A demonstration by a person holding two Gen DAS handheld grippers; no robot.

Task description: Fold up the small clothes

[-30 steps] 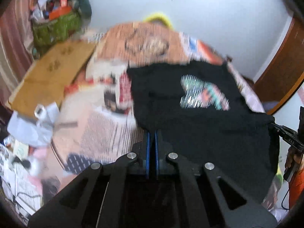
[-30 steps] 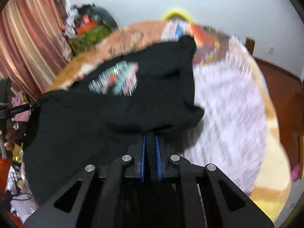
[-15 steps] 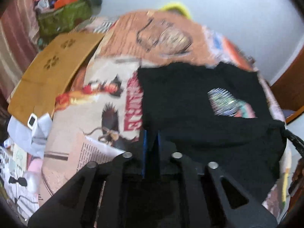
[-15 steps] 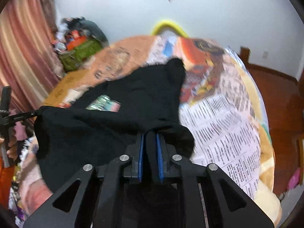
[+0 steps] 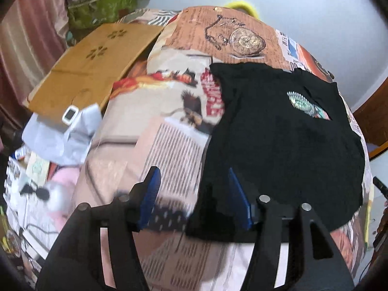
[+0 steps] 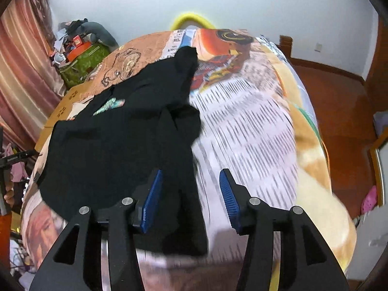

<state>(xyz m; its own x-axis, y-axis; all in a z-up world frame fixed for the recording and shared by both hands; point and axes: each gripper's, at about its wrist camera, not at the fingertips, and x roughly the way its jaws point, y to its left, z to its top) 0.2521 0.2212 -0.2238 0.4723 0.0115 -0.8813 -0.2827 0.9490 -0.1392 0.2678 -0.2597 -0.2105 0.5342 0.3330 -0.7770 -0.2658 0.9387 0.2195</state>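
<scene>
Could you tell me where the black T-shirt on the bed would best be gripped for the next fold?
Probably at the two near corners of the black T-shirt, coming from the near edge of the bed. The left gripper and right gripper, both opening, already straddle those corners, which lie flat and free at the edge.

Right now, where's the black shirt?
The black shirt lies spread on the printed blanket, on the right in the left wrist view and on the left in the right wrist view, near both opening grippers.
</scene>
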